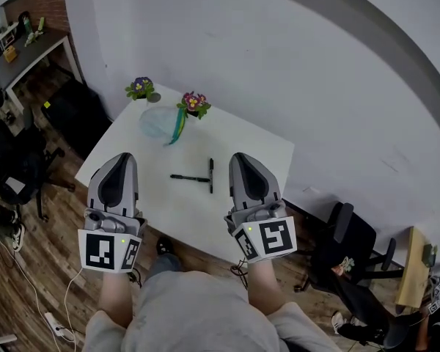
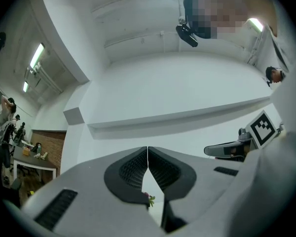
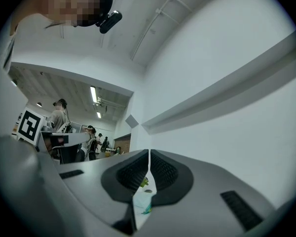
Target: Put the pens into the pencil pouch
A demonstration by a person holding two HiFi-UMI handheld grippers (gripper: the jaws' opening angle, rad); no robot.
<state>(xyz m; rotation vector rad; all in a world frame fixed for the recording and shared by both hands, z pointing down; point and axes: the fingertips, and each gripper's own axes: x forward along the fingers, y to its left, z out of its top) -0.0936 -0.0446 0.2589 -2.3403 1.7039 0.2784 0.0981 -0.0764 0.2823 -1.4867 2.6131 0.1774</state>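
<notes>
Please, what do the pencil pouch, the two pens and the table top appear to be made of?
Pencil pouch: probably soft clear plastic with a bluish tint; the white table shows through it.
Pens: seemingly black plastic with a matte look; too small to be sure.
Table top: smooth white board, perhaps laminate; even colour, no grain visible.

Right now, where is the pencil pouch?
Head view: the pencil pouch lies far back on the table, between the purple-flowered pot and the pink-flowered pot.

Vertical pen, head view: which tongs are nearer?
Right. The right tongs are just right of that pen; the left tongs are well to its left, past the other pen.
</notes>
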